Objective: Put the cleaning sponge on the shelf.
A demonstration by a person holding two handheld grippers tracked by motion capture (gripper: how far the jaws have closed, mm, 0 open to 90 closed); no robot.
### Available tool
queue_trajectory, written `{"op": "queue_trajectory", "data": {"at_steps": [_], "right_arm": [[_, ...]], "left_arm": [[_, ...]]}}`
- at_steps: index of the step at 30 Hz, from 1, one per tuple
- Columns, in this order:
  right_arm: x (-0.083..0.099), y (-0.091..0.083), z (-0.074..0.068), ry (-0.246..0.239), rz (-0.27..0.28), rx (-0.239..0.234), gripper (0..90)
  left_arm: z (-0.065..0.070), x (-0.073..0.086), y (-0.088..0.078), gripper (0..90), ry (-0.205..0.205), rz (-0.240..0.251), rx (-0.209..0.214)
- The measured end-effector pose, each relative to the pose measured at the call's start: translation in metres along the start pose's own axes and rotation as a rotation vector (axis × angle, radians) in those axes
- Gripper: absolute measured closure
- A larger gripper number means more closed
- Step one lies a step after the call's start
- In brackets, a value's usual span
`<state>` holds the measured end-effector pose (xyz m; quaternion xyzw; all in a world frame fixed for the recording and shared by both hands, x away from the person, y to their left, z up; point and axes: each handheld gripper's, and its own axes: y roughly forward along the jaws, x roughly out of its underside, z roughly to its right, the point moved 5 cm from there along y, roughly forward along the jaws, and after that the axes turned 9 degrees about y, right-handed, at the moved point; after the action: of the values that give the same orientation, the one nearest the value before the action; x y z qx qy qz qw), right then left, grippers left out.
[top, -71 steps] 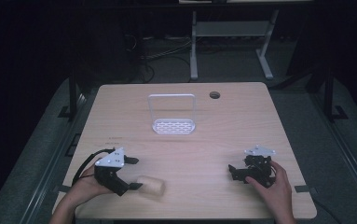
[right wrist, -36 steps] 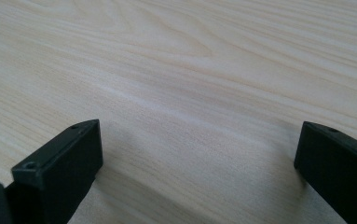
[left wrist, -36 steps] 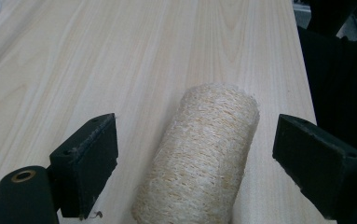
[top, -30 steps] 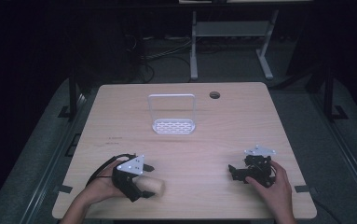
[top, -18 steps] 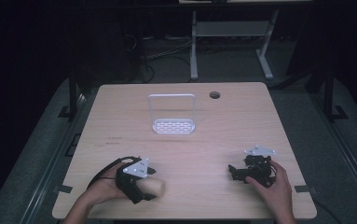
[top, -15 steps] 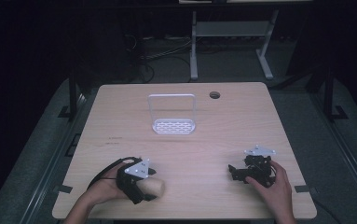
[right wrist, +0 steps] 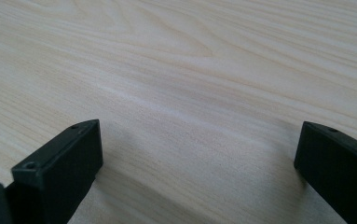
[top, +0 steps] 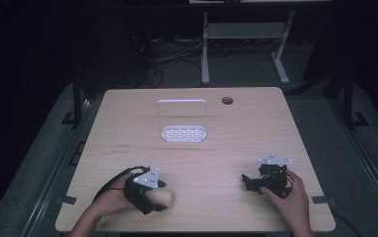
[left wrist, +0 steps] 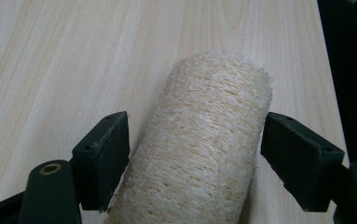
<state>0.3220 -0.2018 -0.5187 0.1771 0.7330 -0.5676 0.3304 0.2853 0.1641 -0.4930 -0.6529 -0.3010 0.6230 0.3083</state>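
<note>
A: How far along does this look?

B: Early, I'd say. The left tongs (top: 158, 196) are set around the loofah (top: 161, 197) at the lower left of the high view, near the worktop's (top: 226, 143) front edge. The loofah lies on its side on the wood, not lifted as far as I can tell.

A: Are they pinching it?

B: Not fully, by the left gripper view. The loofah (left wrist: 199, 144) lies between the two jaws; the one at the left of that frame touches its side or nearly so, and the one at the right stands a sliver off. So: spread around it, closing being the step in hand.

A: And the other hand?

B: The right tongs (top: 249, 181) rest low at the lower right, spread wide with nothing between them. Their own view has bare wood between the jaws.

A: What would be left, then?

B: The grip, the lift, and a carry. The likely goal is the white rack (top: 183, 127) standing upper middle of the worktop, well apart from the loofah, but that's my guess.

A: What does each view add?

B: The high view gives the layout: rack, loofah, both hands, the hole (top: 227, 100) near the far edge. It can't settle the jaw gap, since the grey plate covers it. The left gripper view settles that and shows the coarse, fibrous weave, which should compress under a squeeze.
</note>
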Motion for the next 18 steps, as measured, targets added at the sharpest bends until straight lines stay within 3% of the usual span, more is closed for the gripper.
{"op": "queue_trajectory", "data": {"at_steps": [18], "right_arm": [[0.0000, 0.0000, 0.0000, 0.000, 0.000, 0.000, 0.5]], "left_arm": [[0.0005, 0.0004, 0.0010, 39.3, -0.018, 0.025, 0.003]]}}
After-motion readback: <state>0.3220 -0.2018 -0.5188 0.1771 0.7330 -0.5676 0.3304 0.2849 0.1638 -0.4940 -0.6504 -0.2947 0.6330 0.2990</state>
